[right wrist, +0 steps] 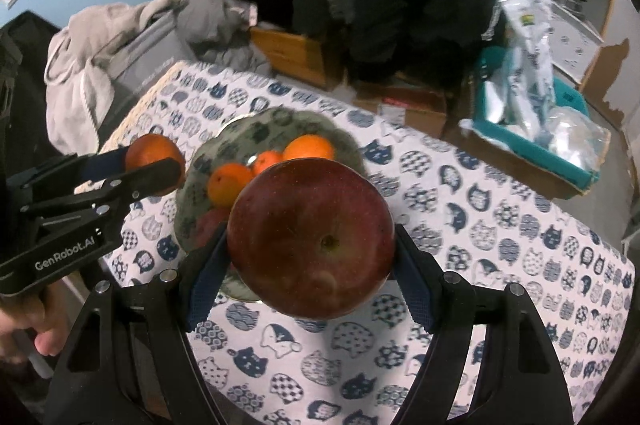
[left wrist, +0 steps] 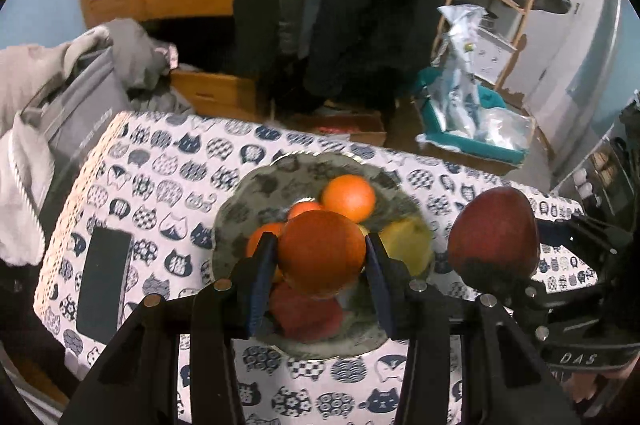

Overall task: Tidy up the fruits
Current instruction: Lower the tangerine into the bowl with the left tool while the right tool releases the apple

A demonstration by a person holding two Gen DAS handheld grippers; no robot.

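Left wrist view: left gripper [left wrist: 322, 257] is clamping an orange [left wrist: 322, 252] between both fingers, hanging above the bowl [left wrist: 240, 209], which is already holding oranges, a yellow fruit and a red one. At 3 o'clock, the right gripper is carrying a red apple [left wrist: 493, 232].

Right wrist view: right gripper [right wrist: 310, 245] is squeezing the apple above the cat-print cloth [right wrist: 500, 225], the bowl lying at 11 o'clock. Judged step: delivering fruit. Each gripper is needing to lower over the bowl before parting its fingers.
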